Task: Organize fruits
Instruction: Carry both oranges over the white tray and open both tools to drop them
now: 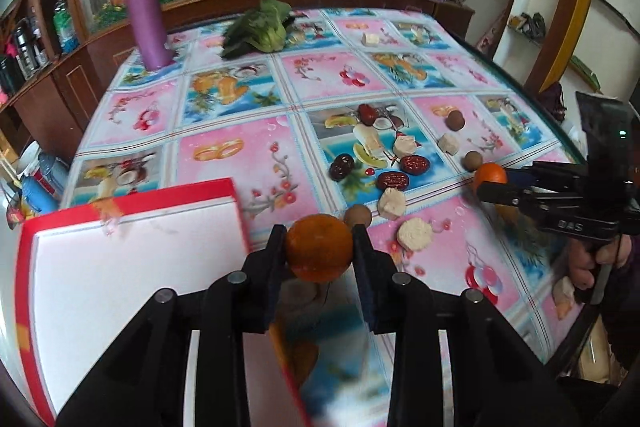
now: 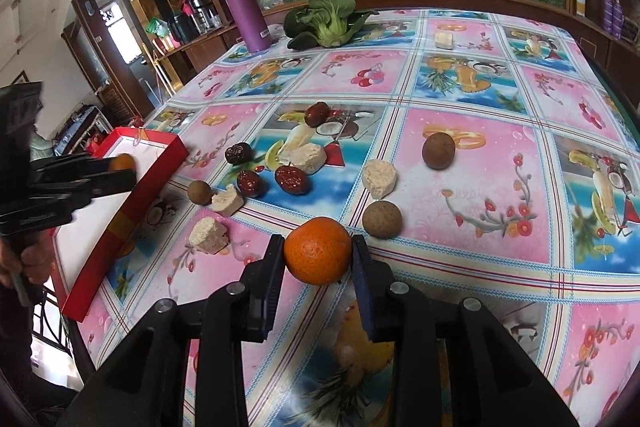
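A red box with a white floor lies at the table's left edge. The left gripper clamps one orange by the box's near corner. Dates, brown round fruits and pale chunks lie mid-table. The right gripper clamps a second orange above the cloth.

Left wrist view: box cut off by left and bottom edges; near corner blurred. Tablecloth beneath the gripper smeared, print unreadable. Hand on the right gripper's handle partly hidden behind it, cut at right edge. Right wrist view: hand mostly cut by left edge. Shelf items too small to identify.
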Demonstrator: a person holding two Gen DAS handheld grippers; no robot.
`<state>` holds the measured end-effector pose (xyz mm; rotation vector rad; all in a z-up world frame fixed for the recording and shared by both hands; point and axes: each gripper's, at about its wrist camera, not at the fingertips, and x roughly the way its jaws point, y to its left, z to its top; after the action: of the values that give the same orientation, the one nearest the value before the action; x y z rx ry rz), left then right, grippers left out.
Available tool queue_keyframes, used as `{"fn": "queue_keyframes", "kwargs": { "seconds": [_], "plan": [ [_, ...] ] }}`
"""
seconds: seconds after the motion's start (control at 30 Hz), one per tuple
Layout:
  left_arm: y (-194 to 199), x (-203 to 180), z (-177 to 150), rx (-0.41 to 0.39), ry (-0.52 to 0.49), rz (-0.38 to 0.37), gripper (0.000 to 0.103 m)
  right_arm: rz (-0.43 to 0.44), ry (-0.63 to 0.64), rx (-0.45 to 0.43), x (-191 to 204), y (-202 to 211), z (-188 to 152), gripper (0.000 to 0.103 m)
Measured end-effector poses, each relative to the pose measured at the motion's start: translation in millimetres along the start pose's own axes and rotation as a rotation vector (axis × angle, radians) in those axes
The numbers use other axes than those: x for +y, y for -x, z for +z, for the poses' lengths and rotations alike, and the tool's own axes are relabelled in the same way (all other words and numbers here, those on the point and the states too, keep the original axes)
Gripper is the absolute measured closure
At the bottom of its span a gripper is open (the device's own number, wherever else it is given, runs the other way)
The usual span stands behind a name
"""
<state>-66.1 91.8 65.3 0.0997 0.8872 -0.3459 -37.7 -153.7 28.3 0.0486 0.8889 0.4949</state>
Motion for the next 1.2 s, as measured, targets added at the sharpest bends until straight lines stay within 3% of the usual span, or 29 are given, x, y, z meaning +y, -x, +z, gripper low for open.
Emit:
{"fn": "queue_keyframes", "kwargs": {
  "seconds": [0.17, 0.3, 0.67, 0.87, 1.2],
  "plan": [
    [49, 25, -30, -0.049, 0.054, 0.098, 0.069, 0.028, 0.064, 0.017, 41, 7, 10, 0.071],
    [69, 48, -58, -0.048, 0.120, 0.247, 0.069, 0.106, 0.118, 0.044, 93, -2, 22, 0.071],
    [64, 89, -104, 0.030, 0.268, 0.435, 0.068, 0.260, 0.226, 0.135, 221, -61, 23, 0.071],
    [58, 95, -114, 0.052, 0.280, 0.488, 0.068, 0.224, 0.234, 0.194, 235, -89, 14, 0.071],
    [55, 98, -120, 0.071, 0.272, 0.559, 0.068, 0.192, 0.214, 0.217, 238, -88, 3, 0.070]
  ]
}}
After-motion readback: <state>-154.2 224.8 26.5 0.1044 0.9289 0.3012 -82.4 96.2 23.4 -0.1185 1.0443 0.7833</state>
